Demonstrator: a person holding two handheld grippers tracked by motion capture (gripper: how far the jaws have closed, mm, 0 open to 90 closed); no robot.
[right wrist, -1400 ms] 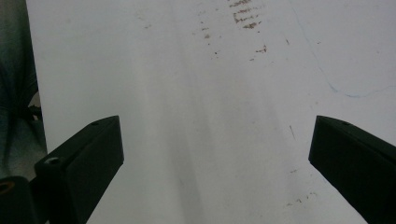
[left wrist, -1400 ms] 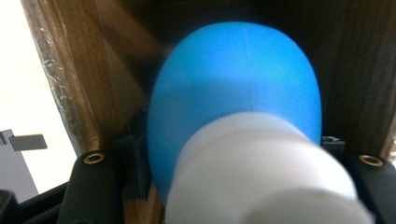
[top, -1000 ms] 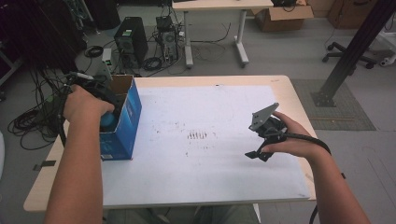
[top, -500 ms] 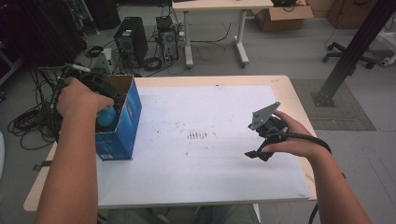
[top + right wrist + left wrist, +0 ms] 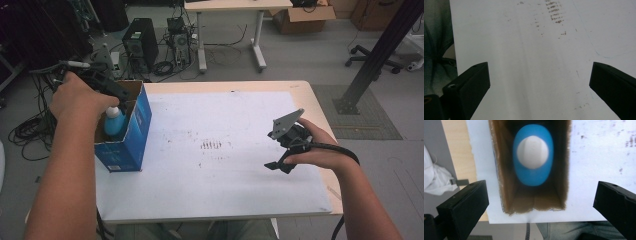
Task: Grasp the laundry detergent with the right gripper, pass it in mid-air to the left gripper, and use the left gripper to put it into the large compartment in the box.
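A person at a white-topped table [image 5: 240, 190] holds the left gripper [image 5: 534, 202] directly above an open blue cardboard box [image 5: 131, 131] standing at the table's left edge, jaws spread wide and empty. Inside the box a blue bottle with a white cap [image 5: 533, 152] stands upright, seen cap-on from the left gripper view and slightly out of focus. The right gripper [image 5: 283, 150] hovers low over the bare tabletop well to the right, its jaws likewise released and holding nothing.

The step in hand appears to be the approach to lift the bottle out of the box. The next move likely calls for lowering the left gripper straight down between the cardboard walls and closing on the bottle's neck or shoulders without catching the box rim.

Much of the bottle's body sits hidden behind the box wall in the high view, and any label cannot be made out. The person's hand covers most of the left gripper there.
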